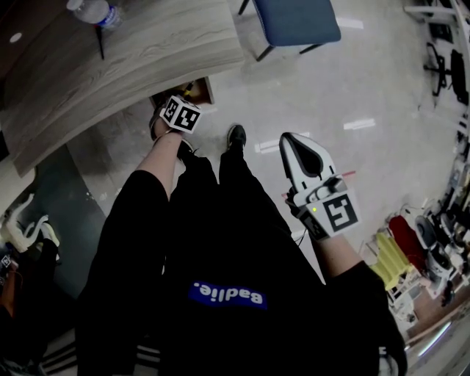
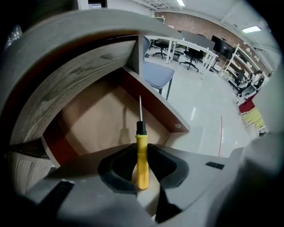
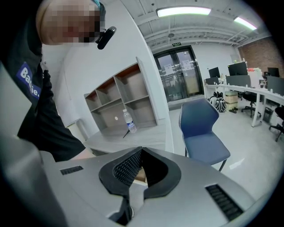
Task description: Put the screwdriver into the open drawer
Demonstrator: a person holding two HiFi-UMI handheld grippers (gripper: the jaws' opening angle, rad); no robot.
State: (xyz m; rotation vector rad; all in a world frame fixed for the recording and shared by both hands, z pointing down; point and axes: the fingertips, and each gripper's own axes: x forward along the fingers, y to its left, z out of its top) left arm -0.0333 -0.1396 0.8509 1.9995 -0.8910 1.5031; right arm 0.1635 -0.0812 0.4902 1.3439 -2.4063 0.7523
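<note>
A yellow-handled screwdriver with a thin metal shaft sits upright between the dark pads of my left gripper, which is shut on it. Its tip points down into the open drawer, a brown-bottomed wooden box with reddish side walls under the desk's edge. In the head view, the left gripper hangs right over that drawer, its jaws hidden behind its marker cube. My right gripper is off to the right above the floor, shut, with nothing in it; the right gripper view shows its pads meeting at the tips.
The grey wood desk carries a water bottle and a dark pen. A blue chair stands just past the desk. The person's black-clad legs and shoes fill the middle. Shelves and clutter line the right wall.
</note>
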